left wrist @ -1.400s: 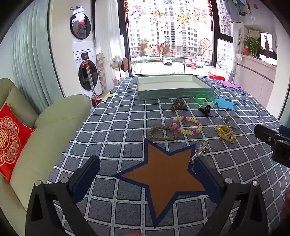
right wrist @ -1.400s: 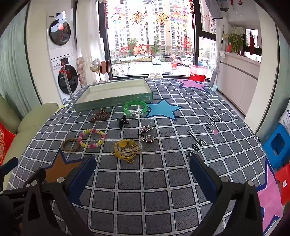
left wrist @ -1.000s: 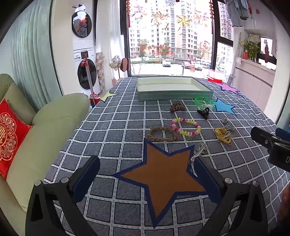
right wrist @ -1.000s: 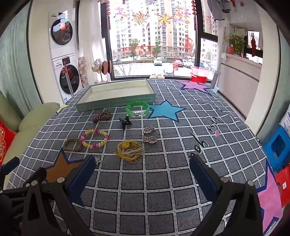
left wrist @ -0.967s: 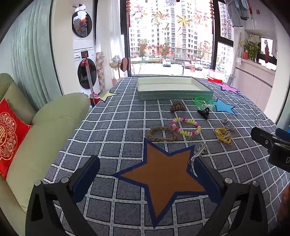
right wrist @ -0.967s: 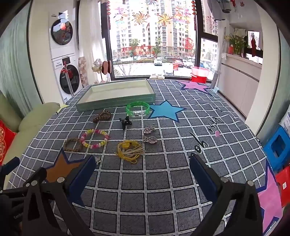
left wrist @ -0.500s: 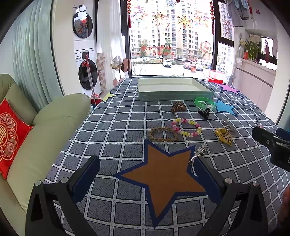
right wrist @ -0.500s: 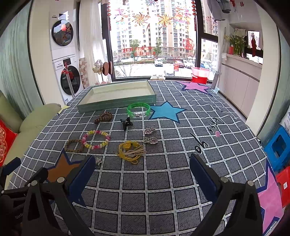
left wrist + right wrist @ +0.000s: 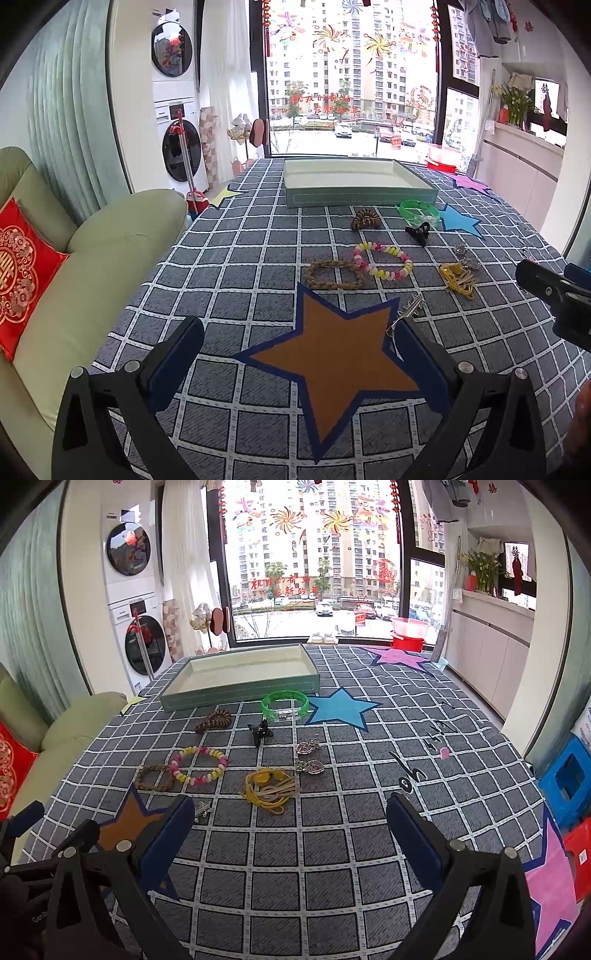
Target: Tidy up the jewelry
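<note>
From the left wrist view, our left gripper point(image 9: 299, 341) is spread wide with nothing between its fingers, low over the orange star on the checked tablecloth point(image 9: 236, 266). The jewelry lies ahead of us, all of it on the cloth and none in the tray point(image 9: 360, 192) at the far side. Nearest is a small silver clip point(image 9: 410, 309), just beyond our right-hand finger at the star's edge. Further on sit a braided rope bracelet point(image 9: 334, 275) touching a bead bracelet point(image 9: 382, 260), then a brown coiled hair tie point(image 9: 365, 219), a black claw clip point(image 9: 418, 232) and a green bangle point(image 9: 419, 211) close to the tray's front wall. We judge the clip light, stiff and slippery, best pinched across its long sides; the rope and bead bracelets look limp, so we would take one strand and expect the rest to hang.

From the right wrist view, our right gripper point(image 9: 290, 821) is likewise fully open and empty. Here the tangled yellow cord point(image 9: 271, 790) shows in full, soft and likely to snag, and the two heart-shaped pendants point(image 9: 309, 757) read clearly, which the left view gives only as small glints. This view hides most of the silver clip point(image 9: 203, 809) behind the left-hand finger, but shows the tray's pale, empty floor point(image 9: 243, 672).
</note>
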Demonstrator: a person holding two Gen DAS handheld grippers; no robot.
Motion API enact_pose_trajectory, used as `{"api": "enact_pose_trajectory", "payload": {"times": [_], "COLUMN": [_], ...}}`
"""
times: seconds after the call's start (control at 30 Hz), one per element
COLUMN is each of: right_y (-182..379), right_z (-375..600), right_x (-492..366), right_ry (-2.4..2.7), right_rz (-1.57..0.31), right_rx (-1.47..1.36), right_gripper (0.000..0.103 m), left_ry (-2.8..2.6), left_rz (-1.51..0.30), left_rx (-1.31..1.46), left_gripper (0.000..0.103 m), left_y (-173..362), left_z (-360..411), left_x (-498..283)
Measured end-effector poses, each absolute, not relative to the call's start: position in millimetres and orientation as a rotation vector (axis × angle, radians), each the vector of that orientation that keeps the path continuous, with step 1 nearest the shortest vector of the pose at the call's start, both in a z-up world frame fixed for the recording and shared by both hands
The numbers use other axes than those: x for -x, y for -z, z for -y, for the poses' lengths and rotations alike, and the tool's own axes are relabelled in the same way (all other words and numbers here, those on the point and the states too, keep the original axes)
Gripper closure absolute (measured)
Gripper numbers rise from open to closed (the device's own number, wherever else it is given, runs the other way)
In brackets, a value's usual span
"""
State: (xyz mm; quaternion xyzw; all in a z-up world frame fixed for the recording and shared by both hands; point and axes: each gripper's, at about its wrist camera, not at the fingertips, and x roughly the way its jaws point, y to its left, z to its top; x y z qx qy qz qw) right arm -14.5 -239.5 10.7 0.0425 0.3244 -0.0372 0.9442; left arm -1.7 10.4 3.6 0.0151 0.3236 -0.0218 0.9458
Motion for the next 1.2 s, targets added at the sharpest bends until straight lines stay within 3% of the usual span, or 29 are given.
{"api": "enact_pose_trajectory", "payload": {"times": [1.2], "right_y": [-14.5], "right_z": [234.9], "right_x": [18.5], "right_ry": [0.065], "right_rz": [-0.649], "right_rx": [-0.082], "right_gripper": [0.000], "left_ry": [0.044], "left_rz": [-0.649], "left_rx": [-0.026], "left_gripper": [0.000], "left_y": [-6.8], "left_z": [-8.8], "left_x": [4.9]}}
